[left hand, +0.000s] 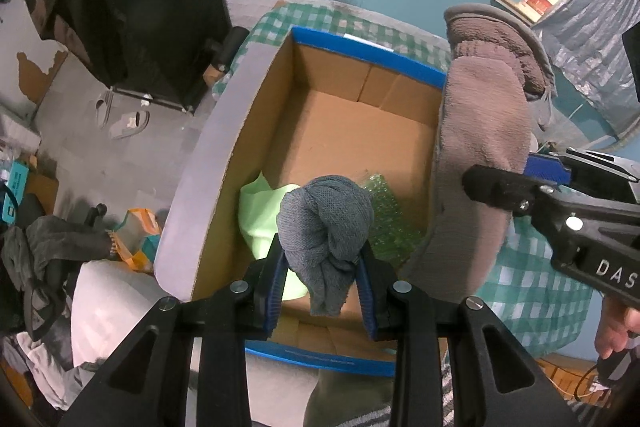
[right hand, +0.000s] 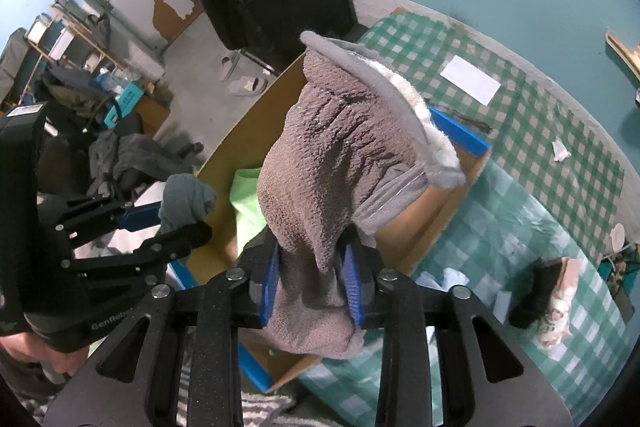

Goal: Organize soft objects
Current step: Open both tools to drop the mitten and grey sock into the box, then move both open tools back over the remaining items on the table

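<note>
My left gripper is shut on a knotted grey knit cloth and holds it over the near end of an open cardboard box with blue rims. A pale green cloth and green bubble wrap lie inside the box. My right gripper is shut on a brown fuzzy slipper and holds it above the box's right wall. The slipper also shows in the left wrist view. The grey cloth also shows in the right wrist view.
The box stands on a green checked tablecloth. A white paper, scraps and a dark sock with a pink-white item lie on the table to the right. Clothes, slippers and bags are on the floor to the left.
</note>
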`<state>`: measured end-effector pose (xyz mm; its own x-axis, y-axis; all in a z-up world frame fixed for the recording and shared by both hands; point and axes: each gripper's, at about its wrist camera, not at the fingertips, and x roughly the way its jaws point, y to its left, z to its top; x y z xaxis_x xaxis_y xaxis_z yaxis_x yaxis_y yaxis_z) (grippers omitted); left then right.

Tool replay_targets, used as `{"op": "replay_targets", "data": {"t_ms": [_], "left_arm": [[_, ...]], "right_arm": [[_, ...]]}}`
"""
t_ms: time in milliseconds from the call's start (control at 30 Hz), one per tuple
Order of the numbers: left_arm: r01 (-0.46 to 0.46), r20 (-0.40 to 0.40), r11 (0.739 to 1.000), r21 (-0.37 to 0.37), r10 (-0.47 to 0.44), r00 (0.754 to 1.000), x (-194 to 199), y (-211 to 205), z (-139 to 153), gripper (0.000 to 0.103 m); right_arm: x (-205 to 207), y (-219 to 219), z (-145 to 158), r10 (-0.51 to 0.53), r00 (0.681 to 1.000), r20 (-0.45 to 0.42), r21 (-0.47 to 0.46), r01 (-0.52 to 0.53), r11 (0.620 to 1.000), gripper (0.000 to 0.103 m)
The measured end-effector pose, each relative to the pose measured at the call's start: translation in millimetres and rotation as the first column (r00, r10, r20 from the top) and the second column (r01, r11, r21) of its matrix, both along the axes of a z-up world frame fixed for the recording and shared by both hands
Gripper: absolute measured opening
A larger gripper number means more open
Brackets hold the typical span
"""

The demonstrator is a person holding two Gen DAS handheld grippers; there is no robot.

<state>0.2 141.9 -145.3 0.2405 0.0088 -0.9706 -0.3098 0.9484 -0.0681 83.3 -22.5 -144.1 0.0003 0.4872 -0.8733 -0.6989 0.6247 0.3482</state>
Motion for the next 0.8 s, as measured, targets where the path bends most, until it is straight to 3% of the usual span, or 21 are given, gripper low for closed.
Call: {"op": "replay_targets", "data": {"t_ms": [133, 333, 533, 800], "left_arm": [[-0.004, -0.016, 1.000, 0.003, 0.004, 1.000, -0.7, 4.1, -3.7, 0.035], [-0.005, -0.030, 1.000, -0.003, 0.005, 1.000, -2.1, 6.8, -5.6, 0.042], [-0.007, -0.025, 1.000, -0.009, 0.006, 1.000, -1.8, 5.5, -2.6, 0.044], [0.022, -0.009, 1.000, -0.016, -0.022, 1.000, -0.6, -9.0, 2.8, 0.044]], "right_arm": [[-0.7, 7.7, -7.0, -0.006, 1.000, 0.004, -0.026, 0.006, 1.000, 0.050], [-1.8, 8.4, -7.9, -0.022, 1.000, 0.016, -0.042, 0.023, 0.999, 0.064], [-2.5, 6.3, -5.4, -0.037, 0.999, 0.031, -0.051, 0.038, 0.998, 0.072], [-2.3, -7.6, 1.2, -0.069, 0.997, 0.044, -0.044, 0.071, 0.996, 0.072]]}}
